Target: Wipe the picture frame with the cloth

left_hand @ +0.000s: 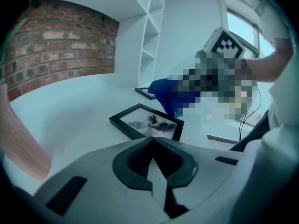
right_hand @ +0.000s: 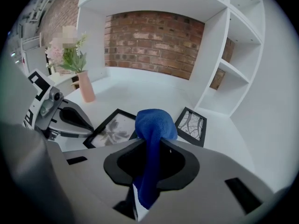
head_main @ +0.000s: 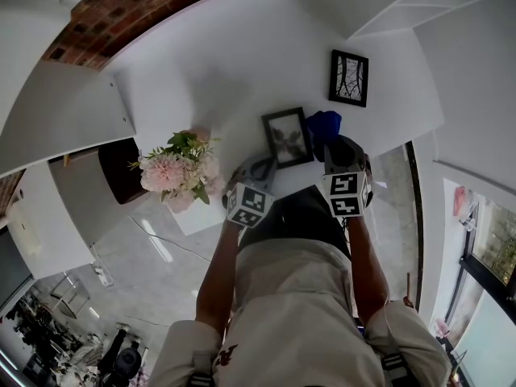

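Two claws sit side by side at the near edge of a white worktop [head_main: 226, 71], each held at the end of a bare forearm. At the far left stands a bunch of pink flowers [head_main: 179, 172] in a pink vase [right_hand: 86, 85], well apart from the frames. Next comes the left claw [head_main: 256, 172]. In its own view we see the left claw [left_hand: 155, 167] pressed together with nothing between the jaws, and it points at the frame from just short of it without touching it.

The picture frame [head_main: 287, 136] lies flat on the worktop between the two claws. It has a black border round a pale grey print, and its face is turned up [left_hand: 147, 122]. To its right, the right claw [head_main: 337, 147] pinches the cloth [head_main: 324, 124] — a deep blue one. In the right gripper view the cloth [right_hand: 154, 122] bulges up past the jaw tips and a tail of it hangs down between them. From above, the cloth sits just beside the frame's far right corner; we cannot tell whether it touches the frame.

Further right and further back lies a second frame [head_main: 348, 77] — black, with a branch-like line drawing [right_hand: 191, 125]. A brick wall [right_hand: 149, 41] and white shelves [right_hand: 233, 55] close the scene behind.
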Demonstrator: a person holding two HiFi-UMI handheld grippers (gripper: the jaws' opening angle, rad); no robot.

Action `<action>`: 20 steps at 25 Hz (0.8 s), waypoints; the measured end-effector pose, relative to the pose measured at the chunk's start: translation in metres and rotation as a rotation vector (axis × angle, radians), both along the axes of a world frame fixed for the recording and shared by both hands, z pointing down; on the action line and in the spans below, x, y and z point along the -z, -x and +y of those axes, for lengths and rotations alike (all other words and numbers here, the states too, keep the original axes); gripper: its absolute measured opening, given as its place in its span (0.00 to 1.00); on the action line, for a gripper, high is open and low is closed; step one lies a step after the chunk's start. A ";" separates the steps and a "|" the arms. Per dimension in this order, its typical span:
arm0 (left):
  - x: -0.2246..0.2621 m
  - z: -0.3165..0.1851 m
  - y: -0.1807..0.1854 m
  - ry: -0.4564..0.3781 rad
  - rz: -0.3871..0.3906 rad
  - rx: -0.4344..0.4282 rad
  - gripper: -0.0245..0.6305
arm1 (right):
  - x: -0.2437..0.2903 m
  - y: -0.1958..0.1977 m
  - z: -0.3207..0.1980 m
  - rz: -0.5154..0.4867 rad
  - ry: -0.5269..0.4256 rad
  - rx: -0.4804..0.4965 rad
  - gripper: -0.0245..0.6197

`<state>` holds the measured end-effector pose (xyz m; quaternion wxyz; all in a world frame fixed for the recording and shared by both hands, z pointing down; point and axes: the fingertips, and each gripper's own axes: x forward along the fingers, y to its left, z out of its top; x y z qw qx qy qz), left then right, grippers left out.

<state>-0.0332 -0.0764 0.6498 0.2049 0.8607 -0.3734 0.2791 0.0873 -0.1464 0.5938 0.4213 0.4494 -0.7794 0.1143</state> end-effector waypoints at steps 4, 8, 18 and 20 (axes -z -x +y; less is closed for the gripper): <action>0.000 0.000 0.000 0.002 0.000 0.001 0.04 | 0.014 0.015 -0.001 -0.032 -0.021 0.030 0.15; 0.001 -0.001 -0.001 0.000 -0.001 0.000 0.04 | 0.021 0.035 0.001 -0.061 -0.031 0.069 0.15; 0.001 -0.002 0.000 0.003 -0.002 0.011 0.04 | 0.012 0.084 0.006 -0.105 -0.020 0.179 0.15; 0.000 -0.001 0.000 0.004 -0.001 0.013 0.04 | 0.005 0.092 0.007 -0.107 -0.007 0.196 0.15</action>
